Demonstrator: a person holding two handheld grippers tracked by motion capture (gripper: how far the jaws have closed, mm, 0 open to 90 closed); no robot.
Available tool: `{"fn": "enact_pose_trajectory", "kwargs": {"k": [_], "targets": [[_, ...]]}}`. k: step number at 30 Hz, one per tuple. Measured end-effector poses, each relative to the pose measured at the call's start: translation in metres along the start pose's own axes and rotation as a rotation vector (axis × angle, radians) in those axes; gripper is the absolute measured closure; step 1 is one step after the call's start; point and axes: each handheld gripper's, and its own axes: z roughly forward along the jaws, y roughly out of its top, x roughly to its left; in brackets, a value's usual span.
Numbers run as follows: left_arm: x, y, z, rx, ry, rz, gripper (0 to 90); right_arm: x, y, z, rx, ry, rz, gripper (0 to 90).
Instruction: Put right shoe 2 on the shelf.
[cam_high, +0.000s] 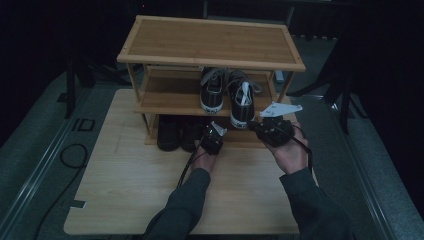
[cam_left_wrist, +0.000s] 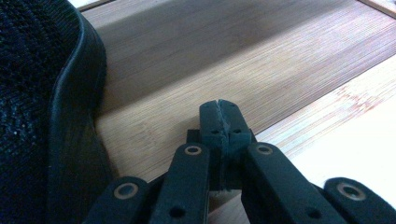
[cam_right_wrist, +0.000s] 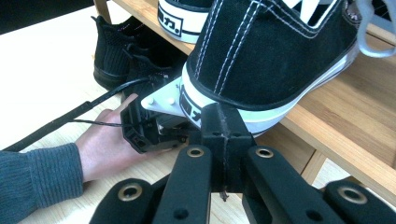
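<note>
A three-tier bamboo shoe rack (cam_high: 210, 40) stands on a wooden table (cam_high: 130, 185). Two black-and-white canvas sneakers sit on its middle shelf, one on the left (cam_high: 212, 92) and one on the right (cam_high: 242, 102). A pair of black shoes (cam_high: 169, 132) rests on the bottom shelf. My left gripper (cam_high: 209, 134) is shut and empty just above the bottom shelf (cam_left_wrist: 233, 56), with a black mesh shoe (cam_left_wrist: 37, 116) at its left. My right gripper (cam_right_wrist: 223, 123) is shut with nothing in it, its tips right below the heel of the right sneaker (cam_right_wrist: 280, 51); whether they touch is unclear.
The rack's top shelf is bare. In the right gripper view the other hand (cam_right_wrist: 100, 144) and its gripper (cam_right_wrist: 144, 126) lie close below the sneaker's heel. A black cable (cam_high: 75, 155) loops on the floor at the left. Bare tabletop lies in front of the rack.
</note>
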Motion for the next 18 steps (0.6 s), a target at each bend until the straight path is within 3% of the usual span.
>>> {"fn": "enact_pose_trajectory", "kwargs": {"k": [18], "targets": [[0.0, 0.0, 0.0, 0.0, 0.001, -0.001, 89.8, -0.007, 0.003, 0.011, 0.005, -0.01, 0.015, 90.0]]}}
